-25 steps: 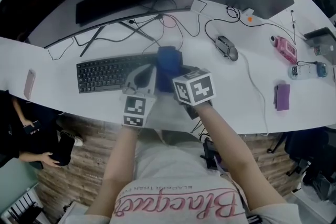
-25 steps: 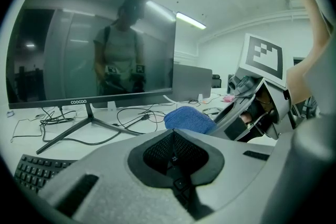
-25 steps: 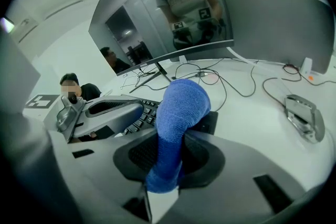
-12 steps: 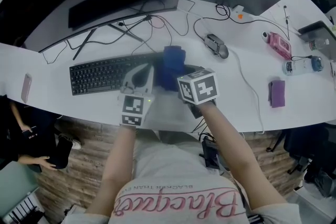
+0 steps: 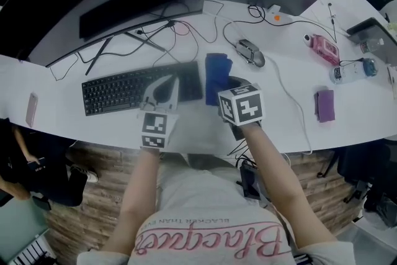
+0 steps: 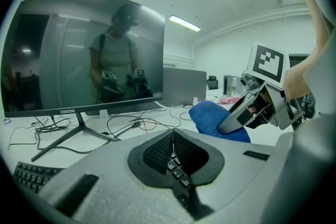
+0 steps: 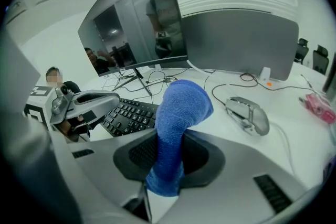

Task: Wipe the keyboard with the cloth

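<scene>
Black keyboard (image 5: 124,89) on a white desk (image 5: 68,122). Left gripper (image 6: 172,134), jaws pressed together with nothing between them, is over the keyboard's right part. Blue cloth (image 5: 216,73) stands at the keyboard's right end, its lower part pinched between the jaws of the right gripper (image 7: 168,136). Grey mouse (image 5: 250,52) lies right of the keyboard, apart from it.

Head view looks steeply down; gripper views low, forward; all share keyboard (image 5: 124,89).

Bunched blue cloth (image 5: 217,73), pinched in the right hand-held gripper (image 7: 167,157), stands beside the right end of the black keyboard (image 5: 118,89).
</scene>
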`<move>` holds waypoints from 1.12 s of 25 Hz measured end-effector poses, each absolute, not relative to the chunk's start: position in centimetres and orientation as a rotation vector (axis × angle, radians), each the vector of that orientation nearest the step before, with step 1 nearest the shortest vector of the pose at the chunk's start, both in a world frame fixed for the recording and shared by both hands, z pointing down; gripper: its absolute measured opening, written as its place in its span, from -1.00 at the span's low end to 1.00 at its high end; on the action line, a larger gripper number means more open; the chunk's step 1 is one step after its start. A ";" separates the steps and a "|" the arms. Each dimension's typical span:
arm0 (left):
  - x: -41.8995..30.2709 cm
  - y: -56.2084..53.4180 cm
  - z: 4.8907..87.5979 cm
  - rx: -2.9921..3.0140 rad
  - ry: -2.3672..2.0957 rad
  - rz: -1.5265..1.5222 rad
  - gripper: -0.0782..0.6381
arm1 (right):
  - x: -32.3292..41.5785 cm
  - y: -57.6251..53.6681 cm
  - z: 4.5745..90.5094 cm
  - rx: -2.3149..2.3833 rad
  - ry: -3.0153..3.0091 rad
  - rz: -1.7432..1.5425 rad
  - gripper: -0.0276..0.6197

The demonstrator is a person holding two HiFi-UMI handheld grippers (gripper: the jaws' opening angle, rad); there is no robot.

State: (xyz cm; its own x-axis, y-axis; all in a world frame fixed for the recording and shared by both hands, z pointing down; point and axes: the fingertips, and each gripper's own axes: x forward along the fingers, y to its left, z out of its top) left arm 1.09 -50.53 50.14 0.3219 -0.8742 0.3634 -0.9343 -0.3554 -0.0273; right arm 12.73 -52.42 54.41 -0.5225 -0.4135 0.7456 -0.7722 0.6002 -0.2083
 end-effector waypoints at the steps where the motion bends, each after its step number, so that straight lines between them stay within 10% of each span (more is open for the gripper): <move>1: 1.0 -50.4 50.0 2.397 -1.666 0.469 -0.77 | 12.9 -52.3 54.0 0.949 -2.174 0.692 -0.63; 28: -6.8 -43.1 39.5 2.522 -1.837 0.324 -0.76 | 4.5 -44.3 40.1 1.182 -2.524 0.214 -0.63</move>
State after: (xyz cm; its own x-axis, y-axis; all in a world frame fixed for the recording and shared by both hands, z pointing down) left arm -6.78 -43.12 39.50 0.2928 -0.9411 0.1691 -0.9422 -0.3141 -0.1167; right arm 4.55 -44.29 40.06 -0.5936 -0.7150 0.3694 -0.7670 0.6416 0.0094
